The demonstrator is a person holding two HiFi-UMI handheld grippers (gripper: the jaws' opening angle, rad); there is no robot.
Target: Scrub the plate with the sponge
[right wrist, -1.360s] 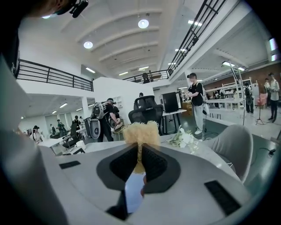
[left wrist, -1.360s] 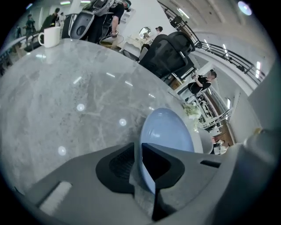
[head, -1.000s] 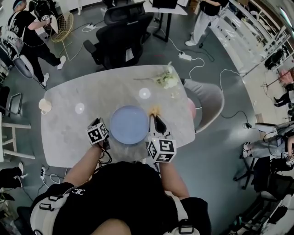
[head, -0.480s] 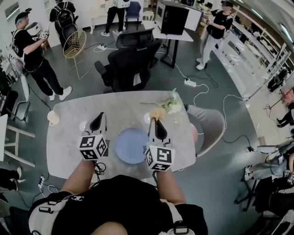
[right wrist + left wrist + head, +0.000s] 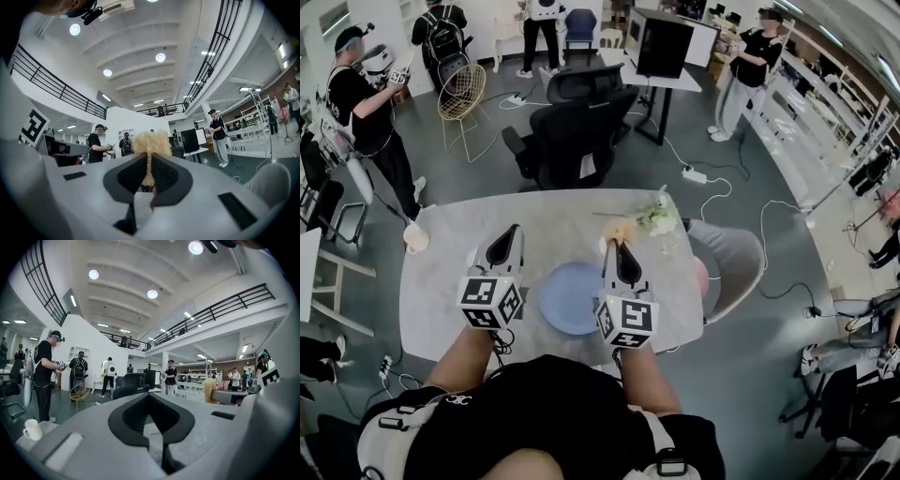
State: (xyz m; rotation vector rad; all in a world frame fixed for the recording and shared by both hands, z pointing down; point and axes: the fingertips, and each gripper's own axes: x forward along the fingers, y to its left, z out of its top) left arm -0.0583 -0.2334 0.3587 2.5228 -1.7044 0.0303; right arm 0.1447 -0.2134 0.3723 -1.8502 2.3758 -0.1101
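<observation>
A round blue plate [image 5: 569, 298] lies flat on the grey table [image 5: 441, 309], below and between both grippers. My right gripper [image 5: 619, 246] is held level above the plate's right side, shut on a fluffy yellow sponge [image 5: 622, 231] that sticks out past its tips. The right gripper view shows the sponge [image 5: 150, 142] pinched between the right gripper's [image 5: 149, 157] jaws. My left gripper [image 5: 514, 231] hovers level above the table left of the plate, shut with nothing in it. In the left gripper view the left gripper's [image 5: 149, 396] jaws meet and the sponge [image 5: 209, 390] shows at the right.
A white cup [image 5: 416, 238] stands at the table's left edge, and a bunch of pale flowers [image 5: 656, 217] lies at its far right. A black office chair [image 5: 577, 122] stands behind the table, a grey chair [image 5: 727, 262] to its right. Several people stand further back.
Both grippers have risen off the table, the left one much more, away from the plate's left rim. The sponge has gone up with the right gripper. The plate has stayed put.
</observation>
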